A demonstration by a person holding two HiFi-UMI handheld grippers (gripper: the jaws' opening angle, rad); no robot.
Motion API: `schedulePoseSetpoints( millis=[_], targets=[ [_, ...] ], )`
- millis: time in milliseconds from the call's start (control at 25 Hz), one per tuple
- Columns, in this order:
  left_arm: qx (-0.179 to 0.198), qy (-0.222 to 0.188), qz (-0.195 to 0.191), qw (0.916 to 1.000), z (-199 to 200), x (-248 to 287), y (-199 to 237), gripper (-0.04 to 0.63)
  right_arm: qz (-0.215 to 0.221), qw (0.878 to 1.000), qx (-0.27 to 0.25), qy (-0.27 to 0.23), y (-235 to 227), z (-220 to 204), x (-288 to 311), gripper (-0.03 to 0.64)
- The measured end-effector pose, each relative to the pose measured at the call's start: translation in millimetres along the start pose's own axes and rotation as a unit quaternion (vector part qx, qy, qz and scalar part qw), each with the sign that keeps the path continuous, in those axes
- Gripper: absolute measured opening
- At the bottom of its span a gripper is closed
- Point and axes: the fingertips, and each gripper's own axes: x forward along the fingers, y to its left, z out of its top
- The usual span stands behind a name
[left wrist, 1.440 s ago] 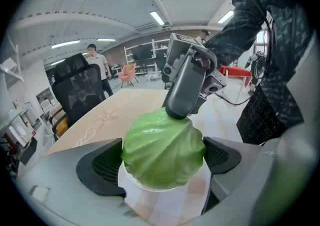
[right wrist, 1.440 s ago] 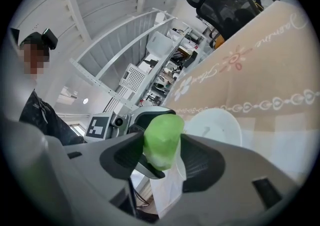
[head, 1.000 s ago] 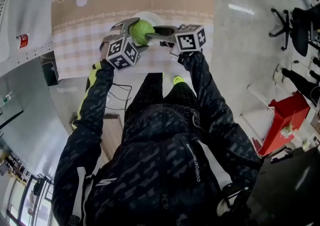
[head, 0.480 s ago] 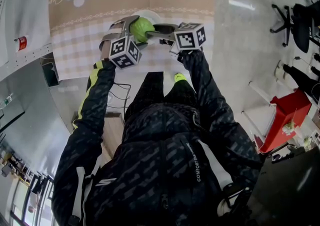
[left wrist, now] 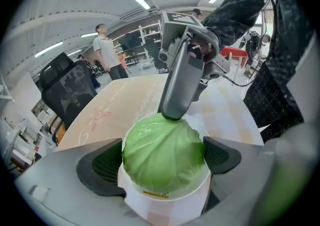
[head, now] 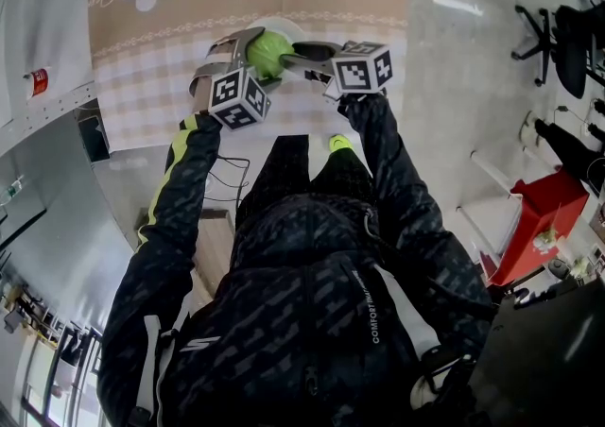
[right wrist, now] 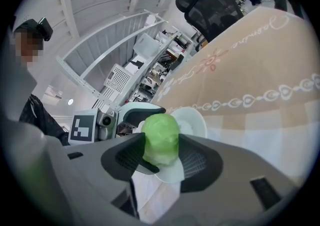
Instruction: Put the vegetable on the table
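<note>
Right gripper (right wrist: 161,144), jaws just closing, pinches the cabbage (left wrist: 162,150) in the bowl (left wrist: 165,201) that the left gripper (left wrist: 164,160) clamps.

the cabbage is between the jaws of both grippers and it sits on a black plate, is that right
Not quite: the plate is white, not black, as the right gripper view shows. The rest holds: the cabbage sits on it between the jaws of the left gripper and the right gripper, whose jaws have just been closing around it.
</note>
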Motion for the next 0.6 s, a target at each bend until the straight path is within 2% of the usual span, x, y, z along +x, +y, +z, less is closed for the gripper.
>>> schedulePoseSetpoints(
  millis=[600],
  targets=[
    [-0.043, -0.018, -0.017, 0.9988, 3, 8, 3, 0.491, -0.009, 1.0, -0.004, -0.005, -12, 4, -3, 0.17]
  ],
)
